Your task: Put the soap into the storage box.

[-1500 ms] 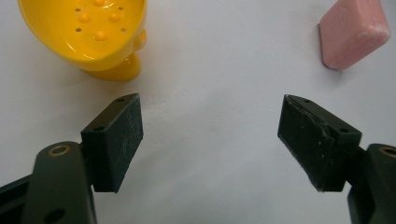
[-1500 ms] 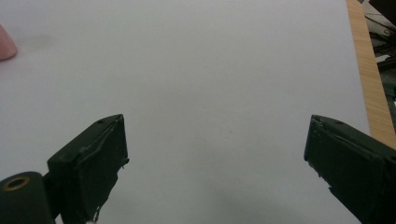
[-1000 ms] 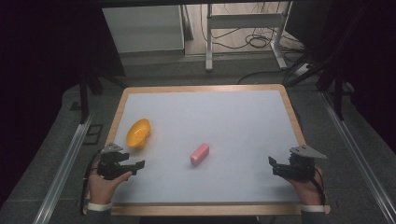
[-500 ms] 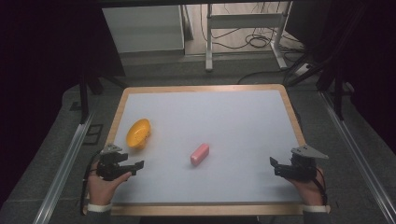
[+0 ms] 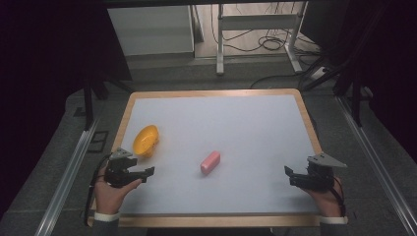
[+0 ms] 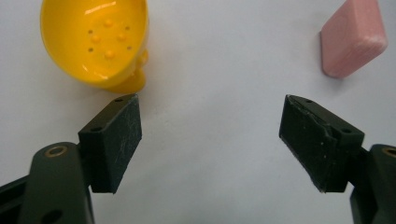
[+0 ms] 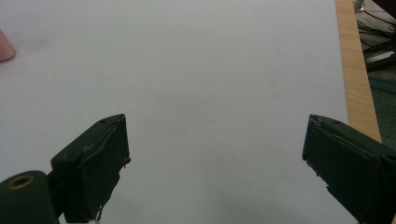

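Right gripper view: pink block (image 7: 5,46) edge-cropped.

On my table (image 5: 255,123), the bowl (image 5: 146,140) lies left of the block (image 5: 210,162); my left tongs (image 5: 147,171) sit just before the bowl, right tongs (image 5: 289,173) far right.

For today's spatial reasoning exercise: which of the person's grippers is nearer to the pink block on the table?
Left. The left gripper sits a short way to the left of the pink block, jaws open; the right gripper waits farther off by the table's right edge, also open.
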Motion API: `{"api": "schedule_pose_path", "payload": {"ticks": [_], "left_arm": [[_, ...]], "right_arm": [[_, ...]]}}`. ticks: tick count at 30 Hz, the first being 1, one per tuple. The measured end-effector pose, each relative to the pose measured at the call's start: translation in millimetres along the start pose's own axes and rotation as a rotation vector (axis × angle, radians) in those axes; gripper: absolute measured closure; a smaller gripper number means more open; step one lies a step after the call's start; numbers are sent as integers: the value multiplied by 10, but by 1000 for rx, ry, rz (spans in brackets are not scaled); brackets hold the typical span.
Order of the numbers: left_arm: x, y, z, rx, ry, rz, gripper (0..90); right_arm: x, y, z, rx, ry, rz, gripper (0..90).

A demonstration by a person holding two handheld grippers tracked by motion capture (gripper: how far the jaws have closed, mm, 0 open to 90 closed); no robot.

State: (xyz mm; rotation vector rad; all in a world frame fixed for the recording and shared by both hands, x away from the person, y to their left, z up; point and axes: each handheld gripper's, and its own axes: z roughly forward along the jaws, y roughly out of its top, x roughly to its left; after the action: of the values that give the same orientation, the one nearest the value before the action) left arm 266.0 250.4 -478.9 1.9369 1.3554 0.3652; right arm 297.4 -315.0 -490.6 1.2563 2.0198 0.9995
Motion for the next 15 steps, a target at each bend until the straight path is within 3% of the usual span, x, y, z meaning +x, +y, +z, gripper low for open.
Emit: {"api": "schedule_pose_path", "payload": {"ticks": [8, 15], "left_arm": [[-93, 247, -113, -9, 0, 25, 207], [-190, 360, -125, 0, -12, 50, 204]], "right_arm": [[-30, -17, 8, 10, -4, 1, 71], [-24, -21, 5, 15, -11, -2, 71]]}}
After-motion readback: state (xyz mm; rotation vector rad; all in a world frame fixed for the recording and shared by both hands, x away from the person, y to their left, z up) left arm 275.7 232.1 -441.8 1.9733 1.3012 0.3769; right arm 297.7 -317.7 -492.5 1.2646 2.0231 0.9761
